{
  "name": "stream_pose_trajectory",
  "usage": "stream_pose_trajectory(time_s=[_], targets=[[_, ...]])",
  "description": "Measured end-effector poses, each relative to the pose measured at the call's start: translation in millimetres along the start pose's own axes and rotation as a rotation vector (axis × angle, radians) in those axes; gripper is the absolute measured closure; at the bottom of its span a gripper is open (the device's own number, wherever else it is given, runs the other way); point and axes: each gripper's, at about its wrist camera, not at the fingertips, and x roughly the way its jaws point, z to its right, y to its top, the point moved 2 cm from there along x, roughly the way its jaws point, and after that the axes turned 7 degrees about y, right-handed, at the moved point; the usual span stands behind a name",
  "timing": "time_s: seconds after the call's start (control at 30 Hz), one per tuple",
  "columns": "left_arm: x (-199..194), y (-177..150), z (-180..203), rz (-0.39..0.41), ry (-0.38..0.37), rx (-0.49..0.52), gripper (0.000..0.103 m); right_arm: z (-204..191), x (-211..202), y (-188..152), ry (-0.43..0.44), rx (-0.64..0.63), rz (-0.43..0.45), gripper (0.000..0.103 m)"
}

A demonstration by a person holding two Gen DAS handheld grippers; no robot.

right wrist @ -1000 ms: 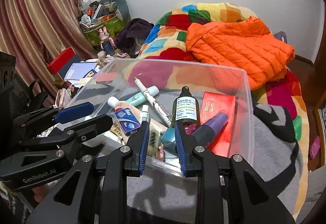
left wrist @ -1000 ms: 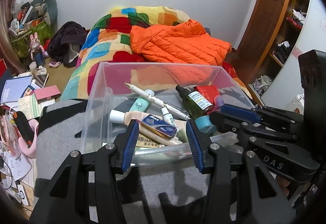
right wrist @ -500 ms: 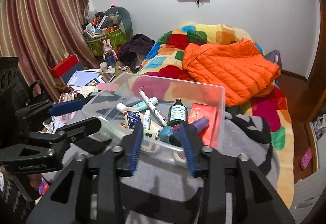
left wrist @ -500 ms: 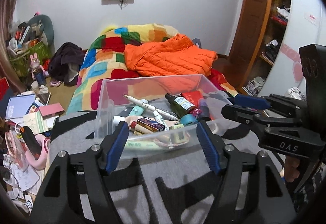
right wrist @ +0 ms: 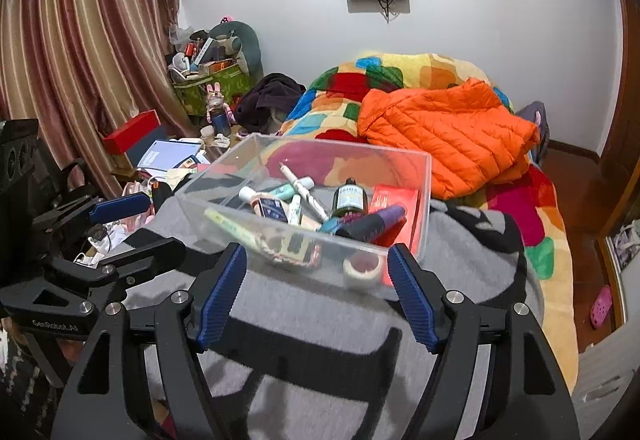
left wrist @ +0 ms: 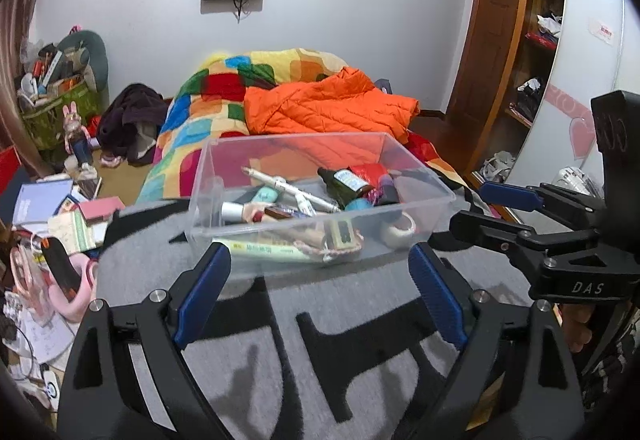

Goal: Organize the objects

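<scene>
We see the clear plastic bin (left wrist: 320, 196) in the middle of the left wrist view, resting on a grey blanket with black markings (left wrist: 280, 340). Our left gripper (left wrist: 320, 292) fills the bottom of that frame; its jaws have just been opening and now stand wide, with only blanket between the blue pads and the bin's near wall just above them. Our right gripper (right wrist: 316, 294) sits at the bottom of its own view, jaws likewise just opened to a moderate spread, gripping nothing, the bin just beyond the tips.

Inside the bin we make out a dark green dropper bottle (right wrist: 350, 198), a white pen (right wrist: 306, 192), a red box (right wrist: 394, 200) at the right wall, a purple-capped tube (right wrist: 376, 222) and a roll of tape (right wrist: 362, 268) in the near corner. Behind the bin, in the upper middle, an orange puffer jacket (left wrist: 332, 108) lies on a multicoloured quilt (left wrist: 224, 92).
</scene>
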Motion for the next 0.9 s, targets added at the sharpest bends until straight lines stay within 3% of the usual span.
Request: stream_pose_trajectory(time_s=[0.9], targets=[[4.3,-2.5,-6.4,-0.029,0.004,-0.023,0.011,2.2,5.2,-6.4,0.007,0.025,-0.014,0.033]])
